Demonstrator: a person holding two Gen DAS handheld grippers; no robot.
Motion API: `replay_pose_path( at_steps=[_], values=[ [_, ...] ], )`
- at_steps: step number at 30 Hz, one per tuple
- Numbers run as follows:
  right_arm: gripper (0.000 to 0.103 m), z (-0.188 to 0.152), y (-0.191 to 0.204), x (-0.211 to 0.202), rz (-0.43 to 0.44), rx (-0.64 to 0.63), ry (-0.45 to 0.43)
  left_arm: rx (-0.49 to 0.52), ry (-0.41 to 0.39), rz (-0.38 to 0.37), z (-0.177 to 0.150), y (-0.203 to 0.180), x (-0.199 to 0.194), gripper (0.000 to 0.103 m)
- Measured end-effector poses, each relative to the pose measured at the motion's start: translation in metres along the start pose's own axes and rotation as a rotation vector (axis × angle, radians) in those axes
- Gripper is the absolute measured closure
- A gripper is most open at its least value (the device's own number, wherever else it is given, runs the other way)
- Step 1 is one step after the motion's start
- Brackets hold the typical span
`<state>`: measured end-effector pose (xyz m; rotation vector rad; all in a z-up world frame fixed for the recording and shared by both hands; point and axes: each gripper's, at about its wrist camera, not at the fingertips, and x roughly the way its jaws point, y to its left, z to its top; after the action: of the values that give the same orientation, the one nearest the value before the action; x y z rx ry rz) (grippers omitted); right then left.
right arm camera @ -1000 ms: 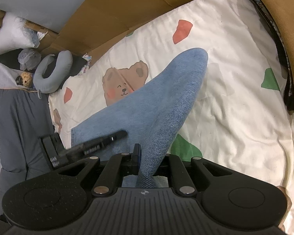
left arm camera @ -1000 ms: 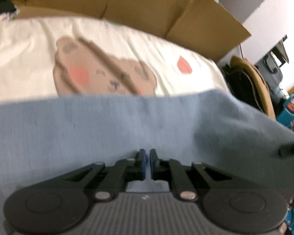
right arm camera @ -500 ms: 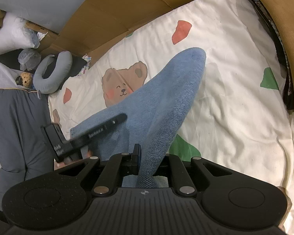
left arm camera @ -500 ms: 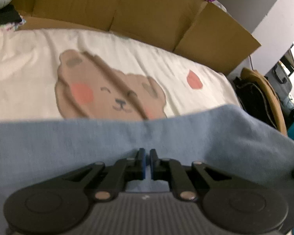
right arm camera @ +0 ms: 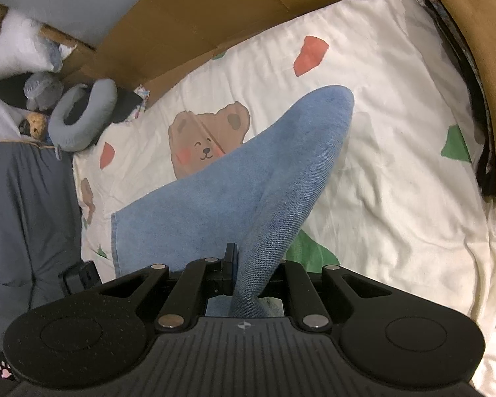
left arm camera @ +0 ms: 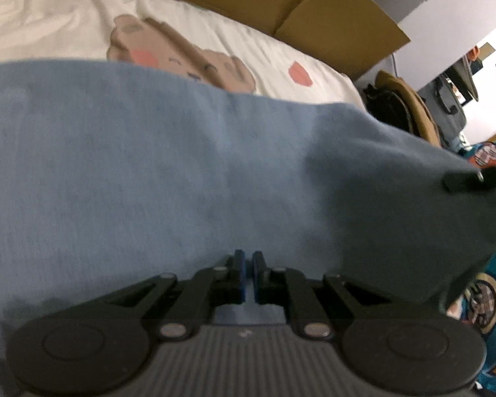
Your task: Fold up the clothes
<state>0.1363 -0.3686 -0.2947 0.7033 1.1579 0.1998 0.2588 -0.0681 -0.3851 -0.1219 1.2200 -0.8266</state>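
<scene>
A blue denim garment (left arm camera: pixel 182 165) hangs stretched between both grippers above the bed. My left gripper (left arm camera: pixel 248 274) is shut on its near edge, with a strip of blue cloth pinched between the pads. In the right wrist view the same garment (right arm camera: pixel 248 182) runs up from my right gripper (right arm camera: pixel 244 274), which is shut on a bunched denim edge. Its far rounded end rests on the cream sheet (right arm camera: pixel 396 132). A black fingertip of the right tool (left arm camera: pixel 463 180) shows at the garment's right edge in the left wrist view.
The cream sheet (left arm camera: pixel 66 29) has bear and colour-patch prints. Cardboard panels (right arm camera: pixel 215 16) stand along the far side. A grey neck pillow (right arm camera: pixel 82 119) and grey bedding (right arm camera: pixel 26 215) lie at left, with a brown coat (right arm camera: pixel 473 49) at right.
My left gripper has swung sideways with its edge; the cloth now hides more of the bear print. In the right wrist view the left tool has slid to the lower left and the garment is spread wider.
</scene>
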Motion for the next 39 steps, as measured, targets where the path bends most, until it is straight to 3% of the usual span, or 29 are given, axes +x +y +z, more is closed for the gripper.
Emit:
replay_pose_path(
  at_steps=[5, 10, 12, 14, 22, 25, 32, 39],
  values=[
    [0.096, 0.008, 0.025, -0.001, -0.058, -0.062, 0.033, -0.004, 0.007, -0.029, -0.008, 0.001, -0.015, 0.093],
    [0.096, 0.012, 0.058, -0.001, -0.110, -0.143, 0.086, -0.063, -0.105, -0.023, -0.013, 0.015, -0.052, 0.070],
    [0.096, 0.014, 0.073, 0.000, -0.130, -0.183, 0.113, -0.087, -0.160, 0.011, -0.015, 0.022, -0.068, 0.051],
    [0.096, 0.018, 0.087, 0.002, -0.148, -0.204, 0.136, -0.108, -0.207, 0.047, -0.017, 0.030, -0.084, 0.041],
    [0.096, 0.022, 0.159, 0.014, -0.224, -0.377, 0.229, -0.218, -0.390, 0.214, -0.035, 0.059, -0.138, 0.036],
    [0.096, 0.022, 0.184, 0.017, -0.243, -0.443, 0.260, -0.276, -0.407, 0.237, -0.045, 0.077, -0.147, 0.036],
    [0.096, 0.018, 0.240, 0.027, -0.296, -0.574, 0.308, -0.381, -0.413, 0.209, -0.067, 0.105, -0.146, 0.036],
    [0.096, -0.003, 0.280, 0.040, -0.331, -0.665, 0.321, -0.462, -0.425, 0.148, -0.083, 0.123, -0.139, 0.043]
  ],
)
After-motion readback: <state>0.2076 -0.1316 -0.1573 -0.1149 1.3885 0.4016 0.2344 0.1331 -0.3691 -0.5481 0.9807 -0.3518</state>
